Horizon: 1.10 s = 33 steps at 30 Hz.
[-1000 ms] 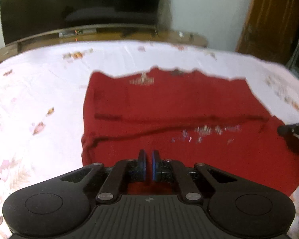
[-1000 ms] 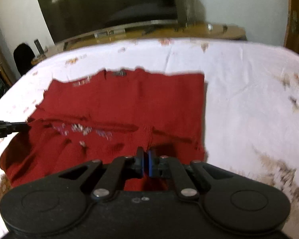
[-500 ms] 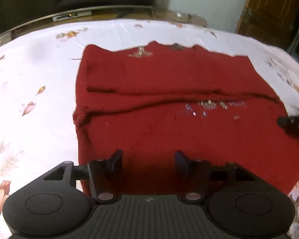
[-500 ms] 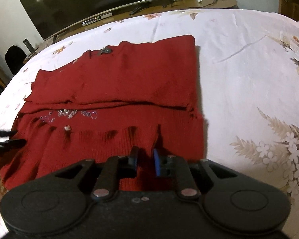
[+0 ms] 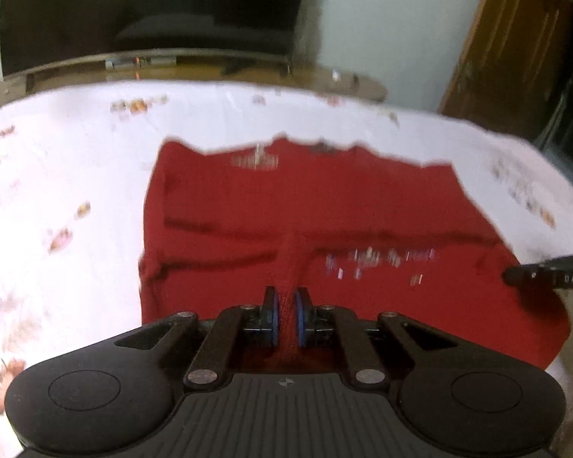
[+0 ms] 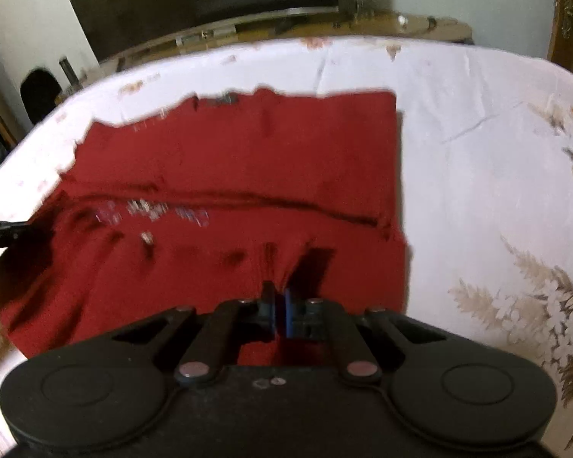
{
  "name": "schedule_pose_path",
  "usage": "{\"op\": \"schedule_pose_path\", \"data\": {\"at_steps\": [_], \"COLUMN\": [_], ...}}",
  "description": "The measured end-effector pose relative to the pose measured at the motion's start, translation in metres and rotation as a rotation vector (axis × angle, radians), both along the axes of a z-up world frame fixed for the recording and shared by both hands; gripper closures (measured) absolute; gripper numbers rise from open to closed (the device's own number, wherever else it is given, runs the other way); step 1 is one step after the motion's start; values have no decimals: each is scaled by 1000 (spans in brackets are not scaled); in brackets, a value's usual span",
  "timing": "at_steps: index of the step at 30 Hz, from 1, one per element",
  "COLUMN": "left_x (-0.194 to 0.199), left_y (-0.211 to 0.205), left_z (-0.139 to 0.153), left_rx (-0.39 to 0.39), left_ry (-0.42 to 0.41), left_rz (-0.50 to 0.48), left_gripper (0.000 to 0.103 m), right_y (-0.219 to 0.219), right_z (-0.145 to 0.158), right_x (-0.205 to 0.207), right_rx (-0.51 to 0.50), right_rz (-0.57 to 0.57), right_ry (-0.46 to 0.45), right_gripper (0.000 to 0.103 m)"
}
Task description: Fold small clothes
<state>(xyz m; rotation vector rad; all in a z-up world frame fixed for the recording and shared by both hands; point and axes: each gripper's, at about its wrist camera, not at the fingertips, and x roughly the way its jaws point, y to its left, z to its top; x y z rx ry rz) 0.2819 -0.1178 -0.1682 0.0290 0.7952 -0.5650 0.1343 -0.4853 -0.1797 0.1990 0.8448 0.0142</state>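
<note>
Both tilting down over the bed's [image 6: 477, 160] near edge, the left gripper [image 5: 285, 305] and right gripper [image 6: 280, 301] are each pinching the sweater's [image 5: 324, 210] near hem, having just closed; only the right view is showing the bed's right side.

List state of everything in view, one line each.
Red garment: flat on the bed, partly folded, near edge pinched up.
Left gripper: just closed, shut on a ridge of the garment.
Right gripper: just closed, shut on the garment's near edge.
Bedsheet: spread, lightly creased.
TV: off.
</note>
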Motion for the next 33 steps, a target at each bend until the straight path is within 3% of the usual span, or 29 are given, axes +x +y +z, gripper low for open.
{"op": "schedule_pose_path", "data": {"at_steps": [6,12,19,25,28,31,32,33], "left_x": [28,86,136,151,147,140,135,129], "left_y": [4,-13,-31,-42,-47,-50,-50,-48], "left_z": [30,35,1,-47,-48,-33,-27,-21], "left_rx": [-92,-104,-101,38,67,79,87,89], "left_ry": [-82,-149,-126,-62,-75,-90,-104,-121], "left_rz": [58,109,192,225,217,203,201,203], "left_gripper": [94,94,94,94,94,93,83,61], "right_y": [-12,-31,-45,-49,-50,-48,-48,-49], "right_z": [43,56,40,-2,-16,-12,-7,-2], "right_x": [8,63,124,155,158,156,153,148], "right_rx": [15,-9,-41,-105,-148,-159,-150,-135], "right_rz": [-28,-62,-111,-154,-187,-180,-171,-166], "right_ry": [-138,-191,-203,-108,-91,-91,-94,-104], "right_gripper": [98,98,98,97,93,84,78,70]}}
